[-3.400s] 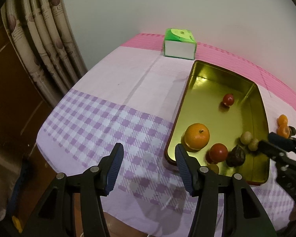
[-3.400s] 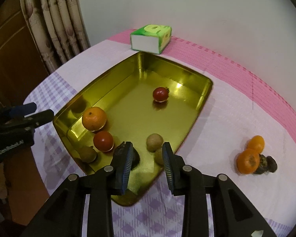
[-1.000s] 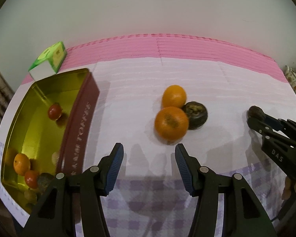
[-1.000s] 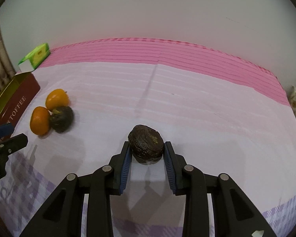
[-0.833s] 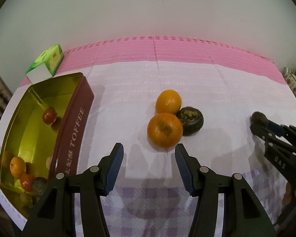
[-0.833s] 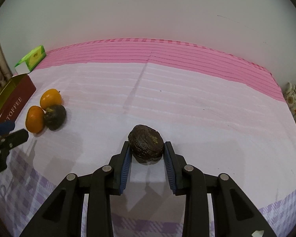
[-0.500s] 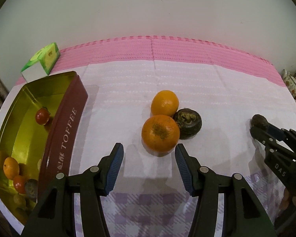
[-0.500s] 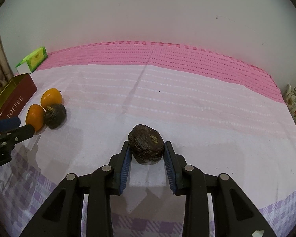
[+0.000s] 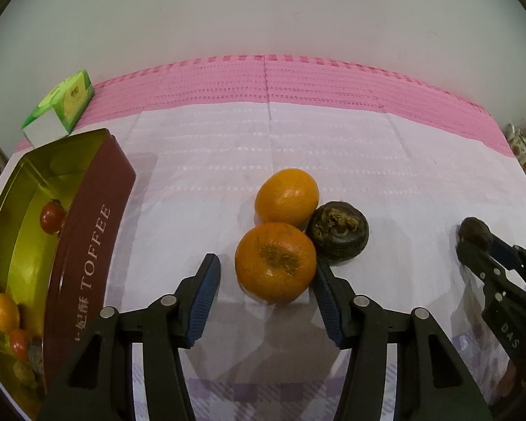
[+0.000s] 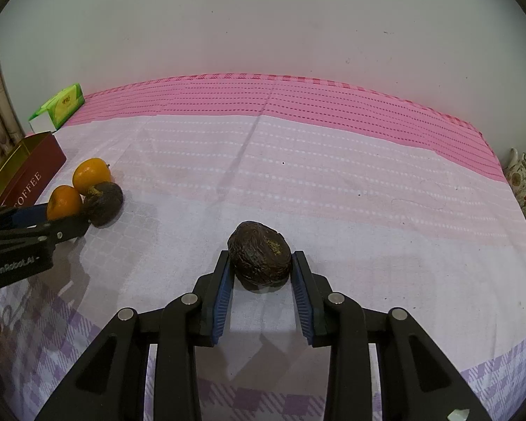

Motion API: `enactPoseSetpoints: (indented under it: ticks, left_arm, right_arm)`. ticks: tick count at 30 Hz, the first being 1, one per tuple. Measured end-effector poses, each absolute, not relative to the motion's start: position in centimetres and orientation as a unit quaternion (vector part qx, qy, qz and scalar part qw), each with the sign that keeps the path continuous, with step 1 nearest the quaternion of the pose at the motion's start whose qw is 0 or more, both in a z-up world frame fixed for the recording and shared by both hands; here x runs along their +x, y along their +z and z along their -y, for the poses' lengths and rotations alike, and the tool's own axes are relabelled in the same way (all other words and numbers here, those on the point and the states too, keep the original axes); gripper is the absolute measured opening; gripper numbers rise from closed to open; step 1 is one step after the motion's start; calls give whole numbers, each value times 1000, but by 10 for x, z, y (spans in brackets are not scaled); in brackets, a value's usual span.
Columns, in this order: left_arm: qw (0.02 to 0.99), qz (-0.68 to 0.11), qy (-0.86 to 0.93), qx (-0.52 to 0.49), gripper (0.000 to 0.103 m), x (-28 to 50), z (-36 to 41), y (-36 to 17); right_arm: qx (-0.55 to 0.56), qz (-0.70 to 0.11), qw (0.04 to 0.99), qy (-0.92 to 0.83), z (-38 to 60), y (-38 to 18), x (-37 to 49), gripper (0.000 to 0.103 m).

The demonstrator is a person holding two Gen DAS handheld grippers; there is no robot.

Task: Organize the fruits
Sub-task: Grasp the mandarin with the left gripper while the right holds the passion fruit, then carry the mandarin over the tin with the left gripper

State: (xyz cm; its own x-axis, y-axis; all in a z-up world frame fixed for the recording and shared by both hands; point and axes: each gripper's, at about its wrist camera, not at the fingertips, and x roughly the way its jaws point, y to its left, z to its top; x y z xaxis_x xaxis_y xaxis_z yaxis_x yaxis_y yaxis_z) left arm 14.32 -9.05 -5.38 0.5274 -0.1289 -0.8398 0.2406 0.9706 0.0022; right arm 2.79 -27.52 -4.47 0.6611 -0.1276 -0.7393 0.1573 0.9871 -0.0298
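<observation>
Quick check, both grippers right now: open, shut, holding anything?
Left gripper: jaws closing around the near orange, pads not yet pressing on it.
Right gripper: shut on the dark wrinkled fruit.

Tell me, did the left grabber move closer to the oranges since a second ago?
Yes. The left gripper came forward: the near orange now sits between its closing jaws, while the toffee tin slid leftward.

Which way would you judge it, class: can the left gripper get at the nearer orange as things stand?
Probably yes. The left gripper has its closing jaws on either side of the nearer orange, nothing in front. The dark round fruit beside it crowds one finger.
</observation>
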Motion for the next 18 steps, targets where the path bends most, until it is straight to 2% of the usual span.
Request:
enactPoseSetpoints:
  ticks: [2,18]
  left_arm:
    - [873,-471,-109,62,42,142,90,-53]
    - [871,-476,-99,68,41,123,77,-49]
  right_arm:
    - [18,-404,911,-78,275,-45,28,31]
    - [16,-404,911,-79,275,-44,28,31]
